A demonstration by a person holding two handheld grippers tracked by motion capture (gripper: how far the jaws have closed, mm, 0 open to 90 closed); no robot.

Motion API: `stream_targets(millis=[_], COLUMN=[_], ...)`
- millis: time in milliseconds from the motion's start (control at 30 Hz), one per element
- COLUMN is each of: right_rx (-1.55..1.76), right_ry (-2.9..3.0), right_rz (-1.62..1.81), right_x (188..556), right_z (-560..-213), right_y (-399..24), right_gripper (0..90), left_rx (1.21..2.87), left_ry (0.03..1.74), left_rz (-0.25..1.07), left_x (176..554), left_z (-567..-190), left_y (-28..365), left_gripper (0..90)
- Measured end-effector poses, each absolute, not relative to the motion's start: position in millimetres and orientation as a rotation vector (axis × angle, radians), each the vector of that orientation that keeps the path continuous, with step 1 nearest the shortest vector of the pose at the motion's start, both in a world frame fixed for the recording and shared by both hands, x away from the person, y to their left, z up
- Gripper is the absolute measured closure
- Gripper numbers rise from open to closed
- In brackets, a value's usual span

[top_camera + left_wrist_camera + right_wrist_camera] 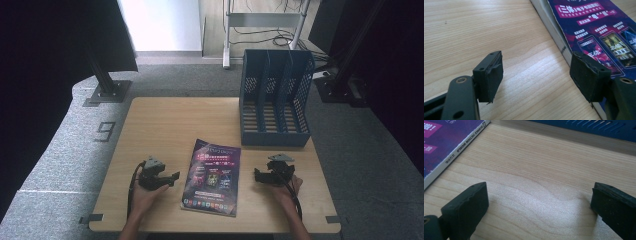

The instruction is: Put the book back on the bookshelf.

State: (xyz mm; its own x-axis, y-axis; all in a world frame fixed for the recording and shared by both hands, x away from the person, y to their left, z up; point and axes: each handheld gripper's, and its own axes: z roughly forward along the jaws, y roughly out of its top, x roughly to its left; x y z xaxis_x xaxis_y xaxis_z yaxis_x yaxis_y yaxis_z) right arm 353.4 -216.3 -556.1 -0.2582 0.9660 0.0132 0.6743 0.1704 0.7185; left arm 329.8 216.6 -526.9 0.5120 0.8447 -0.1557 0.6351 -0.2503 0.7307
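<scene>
A purple magazine lies flat on the wooden table near its front edge. My left gripper rests on the table just left of the magazine, jaws open and pointing at its left edge. In the left gripper view the open gripper has bare wood between its pads, and the magazine lies just past the right pad. My right gripper sits on the table right of the magazine, open. In the right gripper view the gripper stands wide apart over bare wood, with the magazine's spine at the upper left.
A blue three-slot file holder stands at the table's back right; its base runs along the top of the right gripper view. Dark stands and curtains flank the table. A metal frame stands behind.
</scene>
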Motion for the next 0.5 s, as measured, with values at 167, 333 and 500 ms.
stream_targets(millis=[167,333,500], right_rx=[1.552,1.559,1.565], right_ry=[1.999,1.985,1.975], right_rz=[0.863,0.908,0.930], right_x=[351.9,350.5,349.6], right_z=[-554.1,-550.4,-548.5], right_y=[-216.9,-220.6,-222.2], right_gripper=[7.1,12.5,12.8], left_rx=[1.995,2.006,2.012], left_ry=[1.198,1.183,1.181], left_rz=[0.344,0.321,0.330], left_x=[330.0,330.3,330.1], left_z=[-527.9,-528.7,-528.7], left_y=[213.6,209.0,206.8], left_gripper=[27.0,27.1,27.0])
